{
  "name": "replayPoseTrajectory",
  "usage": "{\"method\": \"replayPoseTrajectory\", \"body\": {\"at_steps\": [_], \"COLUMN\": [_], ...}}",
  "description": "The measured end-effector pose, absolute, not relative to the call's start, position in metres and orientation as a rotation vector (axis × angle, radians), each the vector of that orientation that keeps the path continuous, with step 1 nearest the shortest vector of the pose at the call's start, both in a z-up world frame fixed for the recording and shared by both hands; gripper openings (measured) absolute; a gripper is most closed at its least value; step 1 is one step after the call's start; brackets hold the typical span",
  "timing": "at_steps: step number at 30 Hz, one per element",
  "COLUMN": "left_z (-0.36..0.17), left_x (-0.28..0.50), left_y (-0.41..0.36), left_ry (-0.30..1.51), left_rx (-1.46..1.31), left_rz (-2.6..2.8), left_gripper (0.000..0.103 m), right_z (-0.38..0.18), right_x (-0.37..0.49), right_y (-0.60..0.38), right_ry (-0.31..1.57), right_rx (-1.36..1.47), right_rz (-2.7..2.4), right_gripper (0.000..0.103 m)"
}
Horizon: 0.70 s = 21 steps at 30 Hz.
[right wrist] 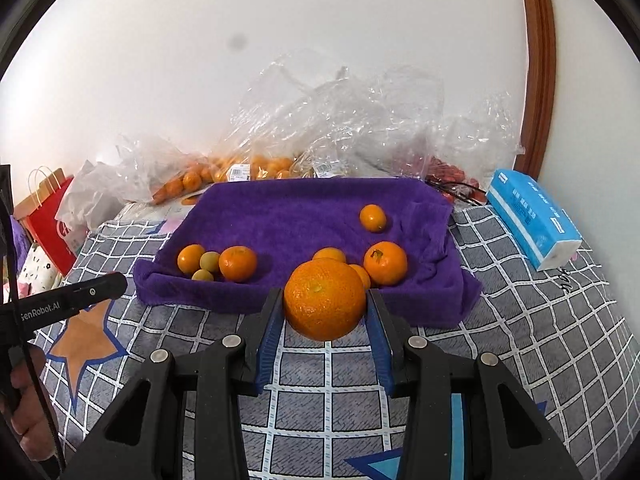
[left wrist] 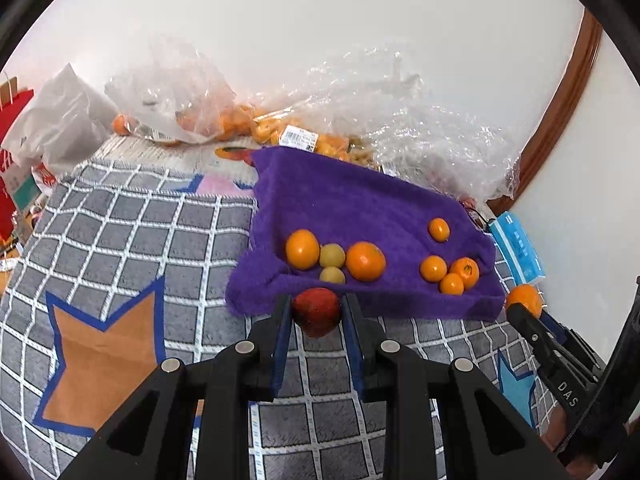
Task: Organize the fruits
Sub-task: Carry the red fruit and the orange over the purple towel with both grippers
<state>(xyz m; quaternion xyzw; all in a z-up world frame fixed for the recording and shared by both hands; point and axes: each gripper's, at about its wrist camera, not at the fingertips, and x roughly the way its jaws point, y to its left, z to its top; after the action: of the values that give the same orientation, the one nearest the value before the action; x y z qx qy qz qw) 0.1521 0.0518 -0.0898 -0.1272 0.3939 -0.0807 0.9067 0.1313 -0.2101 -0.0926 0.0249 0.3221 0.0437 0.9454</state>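
Orange mandarin (right wrist: 325,299): firm, light, pebbled rind; clamped across its widest girth in right gripper (right wrist: 325,308). Red fruit (left wrist: 316,312): smooth, likely bruisable; pinched likewise in left gripper (left wrist: 316,316). Purple towel (left wrist: 360,200) just ahead.

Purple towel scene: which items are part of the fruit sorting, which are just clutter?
In the job:
- left tool, shut on red fruit
- right tool, shut on large orange
- purple towel with oranges and small yellow-green fruits
- bagged oranges behind

Lying about:
- blue tissue pack
- red paper bag
- empty clear plastic bags
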Motion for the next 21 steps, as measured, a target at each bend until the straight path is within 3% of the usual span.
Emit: {"method": "replayPoseTrajectory", "body": {"at_steps": [21], "left_z": [-0.099], "left_x": [0.211], "left_y": [0.045], "left_ry": [0.837], "left_rx": [-0.267], "left_rz": [-0.165], "left_gripper": [0.024], "right_z": [-0.09], "right_x": [0.186], "right_y": [-0.212], "right_ry": [0.635], "right_rx": [0.08], "right_rz": [0.08], "right_gripper": [0.041]}}
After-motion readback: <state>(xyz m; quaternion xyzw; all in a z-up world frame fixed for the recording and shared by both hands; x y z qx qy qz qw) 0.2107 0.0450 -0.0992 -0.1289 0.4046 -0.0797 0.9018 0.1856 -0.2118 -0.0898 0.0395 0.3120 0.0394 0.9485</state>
